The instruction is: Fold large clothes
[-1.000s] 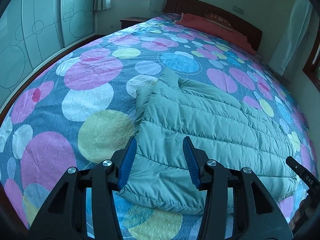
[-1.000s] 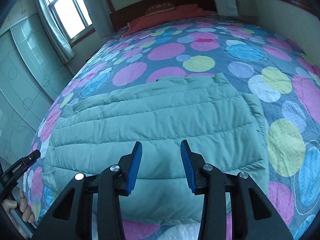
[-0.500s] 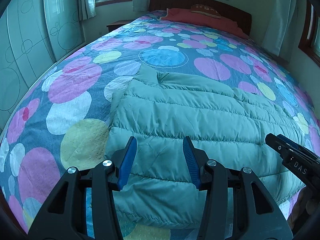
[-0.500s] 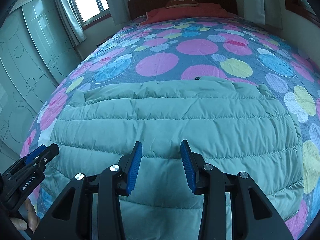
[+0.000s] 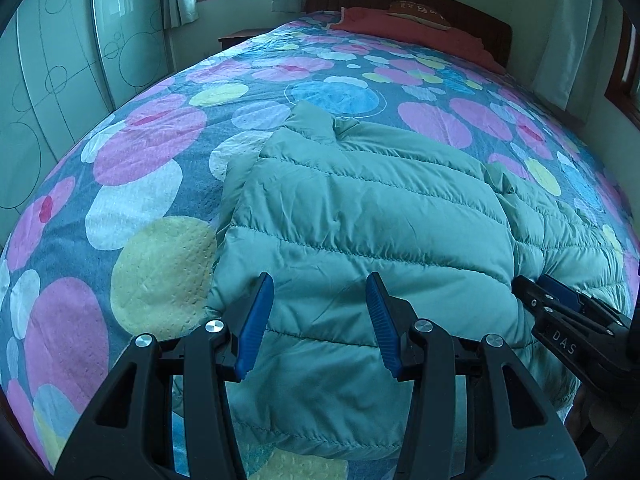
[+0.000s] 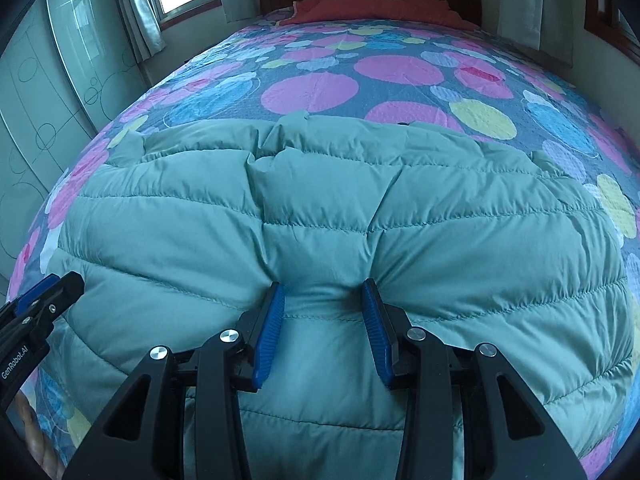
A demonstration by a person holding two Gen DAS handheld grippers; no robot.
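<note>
R tongs (image 6: 322, 300) (spread) probably dimpling jacket (image 6: 320, 216)

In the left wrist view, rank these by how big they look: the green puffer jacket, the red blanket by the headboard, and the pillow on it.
1. green puffer jacket
2. red blanket
3. pillow
The jacket lies nearest the camera, which inflates it; true sizes stay unsure.

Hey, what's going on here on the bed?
A person with a gripper in each hand is folding a teal puffer jacket spread on the spotted bedspread. The right gripper is open, fingers pressed into the padding, which puckers between them. The left gripper is open over the jacket's near edge, gripping nothing.
</note>
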